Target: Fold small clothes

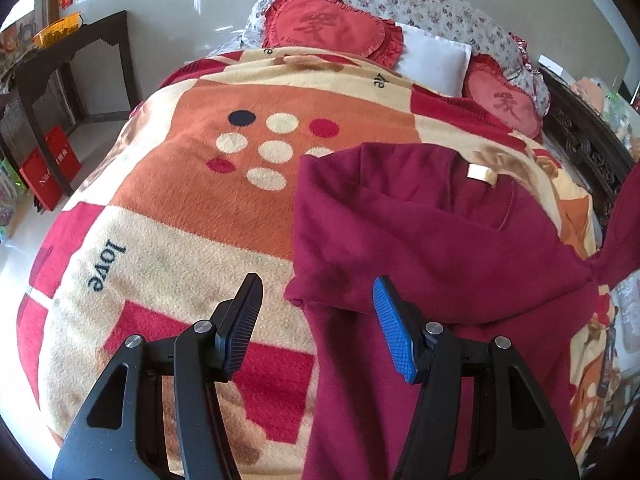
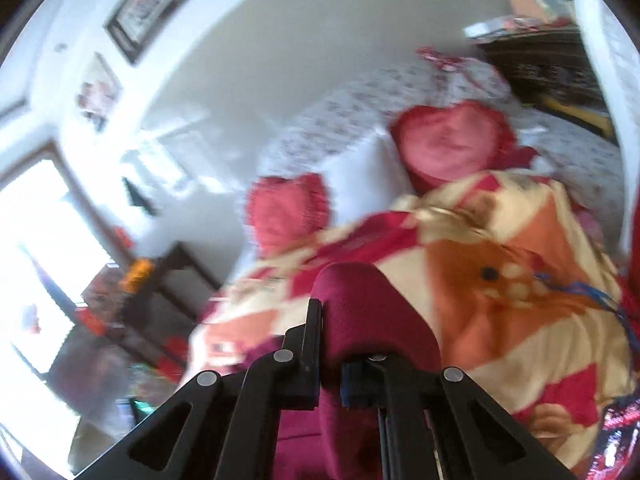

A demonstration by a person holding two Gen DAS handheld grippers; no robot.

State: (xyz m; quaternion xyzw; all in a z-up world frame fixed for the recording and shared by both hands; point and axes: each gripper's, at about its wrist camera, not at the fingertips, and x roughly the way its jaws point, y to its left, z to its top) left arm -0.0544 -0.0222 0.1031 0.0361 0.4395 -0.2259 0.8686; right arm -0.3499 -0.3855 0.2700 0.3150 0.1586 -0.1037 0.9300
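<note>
Left gripper (image 1: 318,296) jaws spread wide, empty, hovering above bed. Black pad (image 1: 242,328) over fleece blanket, blue pad (image 1: 394,332) over garment.

Dark maroon fleece top (image 1: 420,236) lies on patterned orange-cream-red fleece blanket (image 1: 180,200), partly folded, cream neck label (image 1: 480,173) showing. Right part of top lifted off toward frame edge.

Two red heart-shaped frilled cushions (image 1: 328,28) and white pillow (image 1: 434,60) at bed head.

Word "love" printed on the blanket (image 1: 192,216) at nine o'clock, a large embroidered Chinese character on each red cushion (image 1: 320,28) at twelve and two o'clock.
</note>
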